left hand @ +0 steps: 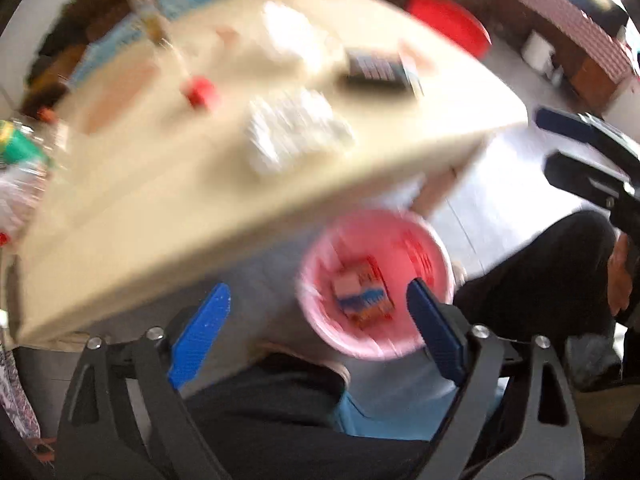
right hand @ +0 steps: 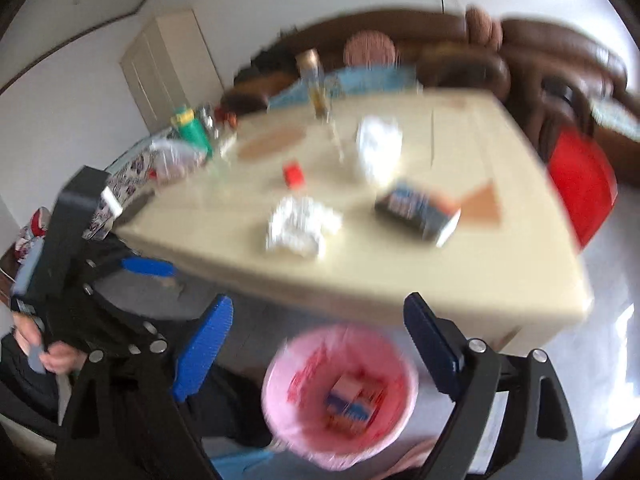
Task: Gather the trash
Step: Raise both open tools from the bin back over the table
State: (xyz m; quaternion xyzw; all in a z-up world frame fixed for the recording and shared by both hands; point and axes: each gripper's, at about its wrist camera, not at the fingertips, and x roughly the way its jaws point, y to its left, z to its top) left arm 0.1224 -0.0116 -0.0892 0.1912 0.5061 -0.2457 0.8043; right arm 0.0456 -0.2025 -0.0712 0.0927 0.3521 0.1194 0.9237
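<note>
A small carton [right hand: 352, 402] lies in the pink-lined bin [right hand: 280, 360] on the floor at the table's [right hand: 400, 280] near edge. Above it the left gripper [left hand: 320, 316] and right gripper [right hand: 320, 344] both gape, holding nothing. Next likely target: the near crumpled tissue [right hand: 300, 224] at mid-table; best approached from above, jaws straddling it. A dark box [right hand: 416, 208] sits right of it.

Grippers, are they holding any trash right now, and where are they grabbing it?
No. The left gripper and the right gripper are both open with nothing between their fingers. A small carton already lies in the pink bin below them.
</note>
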